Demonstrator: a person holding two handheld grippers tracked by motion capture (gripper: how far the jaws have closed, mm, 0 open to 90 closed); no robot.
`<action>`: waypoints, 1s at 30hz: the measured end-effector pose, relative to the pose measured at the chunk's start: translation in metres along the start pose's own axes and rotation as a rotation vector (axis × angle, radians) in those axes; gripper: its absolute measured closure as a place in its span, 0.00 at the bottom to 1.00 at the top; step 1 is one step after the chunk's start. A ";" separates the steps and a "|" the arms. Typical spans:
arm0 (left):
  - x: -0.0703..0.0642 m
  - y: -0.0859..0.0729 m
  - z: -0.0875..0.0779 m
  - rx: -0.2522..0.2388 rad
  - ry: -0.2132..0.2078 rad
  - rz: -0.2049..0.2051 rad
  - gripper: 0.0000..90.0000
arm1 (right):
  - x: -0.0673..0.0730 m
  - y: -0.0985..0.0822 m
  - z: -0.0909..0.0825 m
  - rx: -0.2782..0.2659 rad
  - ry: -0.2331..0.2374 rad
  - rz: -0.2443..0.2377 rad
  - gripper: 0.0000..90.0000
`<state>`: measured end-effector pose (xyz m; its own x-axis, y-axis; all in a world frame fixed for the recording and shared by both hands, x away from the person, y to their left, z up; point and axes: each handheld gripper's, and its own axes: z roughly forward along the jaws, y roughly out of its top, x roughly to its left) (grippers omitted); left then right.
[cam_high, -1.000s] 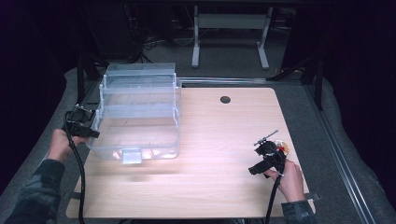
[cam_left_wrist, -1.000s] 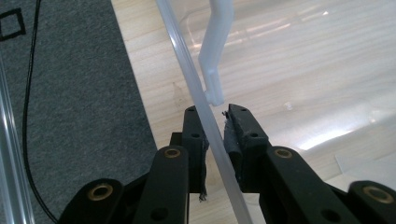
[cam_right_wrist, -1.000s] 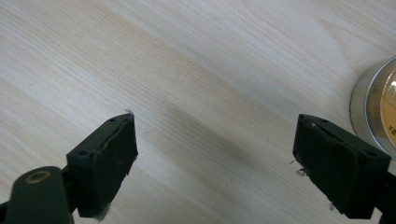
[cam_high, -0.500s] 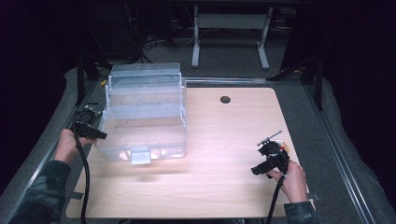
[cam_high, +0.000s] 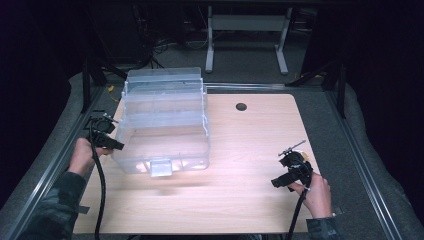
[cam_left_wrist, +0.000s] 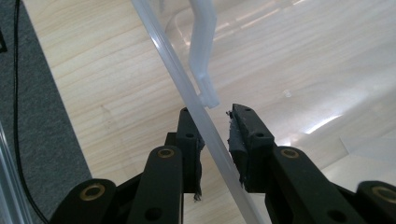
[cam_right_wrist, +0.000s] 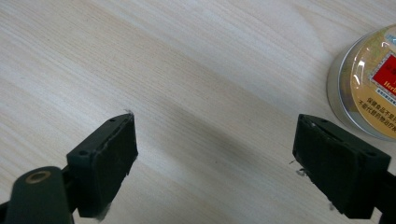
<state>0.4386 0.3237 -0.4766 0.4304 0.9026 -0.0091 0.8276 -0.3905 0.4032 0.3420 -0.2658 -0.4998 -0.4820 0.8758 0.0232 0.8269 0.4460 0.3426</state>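
The left claw (cam_left_wrist: 215, 128), its jaws just opening, straddles the clear storage box (cam_high: 165, 125) wall unclamped; the right claw (cam_right_wrist: 215, 163) is open, the box yet unfilled.

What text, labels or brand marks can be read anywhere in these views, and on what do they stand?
"Her": white letters, cut off by the frame edge, on the red panel of the round tin with the gold label.
Small dark characters below that panel, seemingly Chinese: too small and blurred to read.
Clear plastic tiered storage box: no readable text.
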 end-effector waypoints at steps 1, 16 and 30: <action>-0.002 0.001 0.000 0.000 0.000 0.003 0.81 | 0.000 0.000 0.000 -0.001 0.000 0.002 0.14; -0.031 0.011 0.004 0.014 -0.019 0.073 0.79 | -0.004 -0.001 -0.004 -0.004 -0.005 0.011 0.14; -0.067 0.025 0.009 0.029 -0.039 0.142 0.78 | -0.006 -0.002 -0.006 -0.008 -0.008 0.012 0.14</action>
<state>0.4338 0.2517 -0.4740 0.5568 0.8306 0.0105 0.7673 -0.5191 0.3765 0.3419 -0.2732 -0.4949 -0.4697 0.8826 0.0195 0.8302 0.4341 0.3498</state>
